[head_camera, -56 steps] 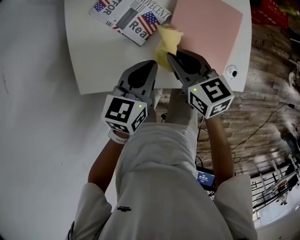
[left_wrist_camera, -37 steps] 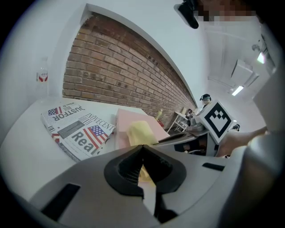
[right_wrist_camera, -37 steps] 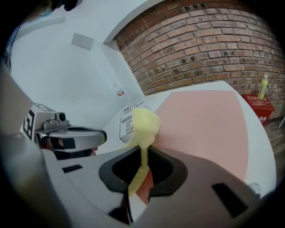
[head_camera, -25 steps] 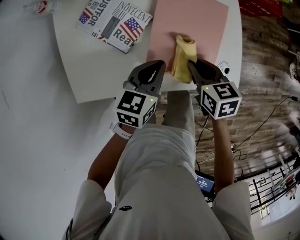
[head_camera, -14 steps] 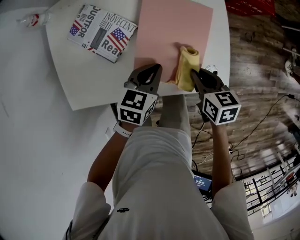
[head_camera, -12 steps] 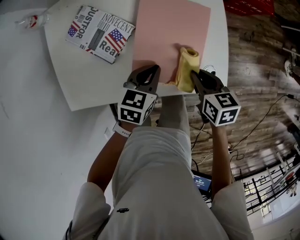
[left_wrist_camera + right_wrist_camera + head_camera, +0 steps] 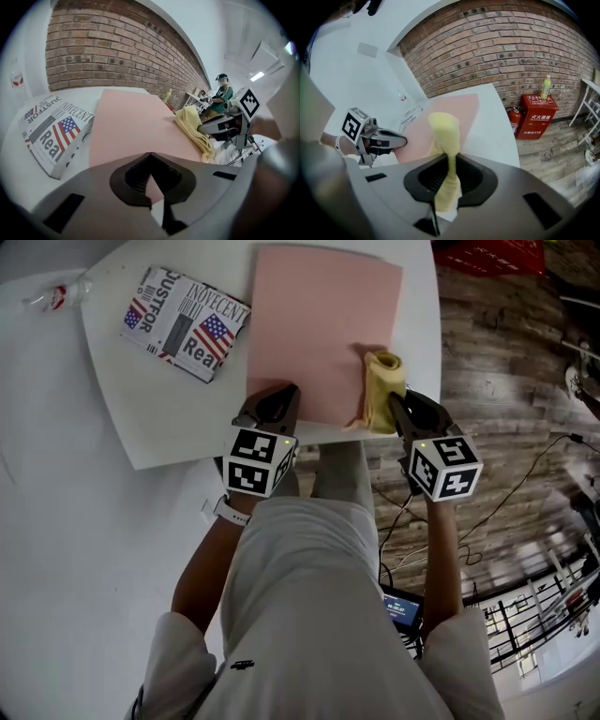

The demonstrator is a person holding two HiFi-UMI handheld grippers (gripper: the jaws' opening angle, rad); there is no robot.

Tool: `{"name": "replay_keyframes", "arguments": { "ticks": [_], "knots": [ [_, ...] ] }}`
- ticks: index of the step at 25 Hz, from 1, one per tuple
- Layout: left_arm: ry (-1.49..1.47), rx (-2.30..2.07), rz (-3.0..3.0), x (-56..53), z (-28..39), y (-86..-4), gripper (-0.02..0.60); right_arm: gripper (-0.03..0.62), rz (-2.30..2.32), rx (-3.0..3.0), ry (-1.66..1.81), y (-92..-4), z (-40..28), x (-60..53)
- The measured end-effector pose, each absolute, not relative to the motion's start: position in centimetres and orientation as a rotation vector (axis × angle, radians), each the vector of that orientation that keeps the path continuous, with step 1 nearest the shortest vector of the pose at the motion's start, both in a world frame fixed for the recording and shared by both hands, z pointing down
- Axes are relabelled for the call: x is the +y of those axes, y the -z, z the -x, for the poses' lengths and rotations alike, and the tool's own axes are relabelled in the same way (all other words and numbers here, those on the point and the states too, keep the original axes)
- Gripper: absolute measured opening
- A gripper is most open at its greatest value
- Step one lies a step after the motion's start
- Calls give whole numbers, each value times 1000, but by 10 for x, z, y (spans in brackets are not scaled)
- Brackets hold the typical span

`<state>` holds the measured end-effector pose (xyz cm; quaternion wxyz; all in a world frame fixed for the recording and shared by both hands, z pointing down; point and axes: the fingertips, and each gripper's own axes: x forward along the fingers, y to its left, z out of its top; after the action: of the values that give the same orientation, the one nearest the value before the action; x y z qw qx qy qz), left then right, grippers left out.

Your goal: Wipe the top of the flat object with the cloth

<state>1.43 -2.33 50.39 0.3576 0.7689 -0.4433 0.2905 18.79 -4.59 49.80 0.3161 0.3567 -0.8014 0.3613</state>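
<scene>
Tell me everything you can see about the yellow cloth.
The yellow cloth is soft, thin-looking fabric, bunched into a crumpled wad. The right gripper is shut on its near end, so a narrow strip of cloth runs between the jaws. The free end rests on the near right corner of the pink sheet, touching it, close to the edge of the white table.

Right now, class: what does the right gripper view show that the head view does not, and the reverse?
Only the right gripper view: the brick wall and the red fire-extinguisher box. Only the head view: a small lit screen on the floor. Both: the pink sheet, with the yellow cloth shut in the right claw.
</scene>
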Motion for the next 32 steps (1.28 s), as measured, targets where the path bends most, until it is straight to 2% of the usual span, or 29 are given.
{"name": "replay_keyframes", "arguments": {
  "ticks": [7,15,23,27,32],
  "knots": [
    [-720,-1134,-1932,-25,-15,-507,18,54,-938,-2193,-911,-460,-188,-75],
    [-717,-1168,-1935,-25,-17,-505,18,52,-735,-2402,-886,-407,-118,-96],
    [-694,-1173,-1920,-24,-17,-505,18,51,-356,-2460,-897,-421,-23,-98],
    [-602,-1154,-1861,-25,-14,-507,18,51,-228,-2457,-902,-438,12,-101],
    [-621,-1174,-1874,-26,-16,-505,18,49,-171,-2454,-960,-462,46,-107]
  ]
}}
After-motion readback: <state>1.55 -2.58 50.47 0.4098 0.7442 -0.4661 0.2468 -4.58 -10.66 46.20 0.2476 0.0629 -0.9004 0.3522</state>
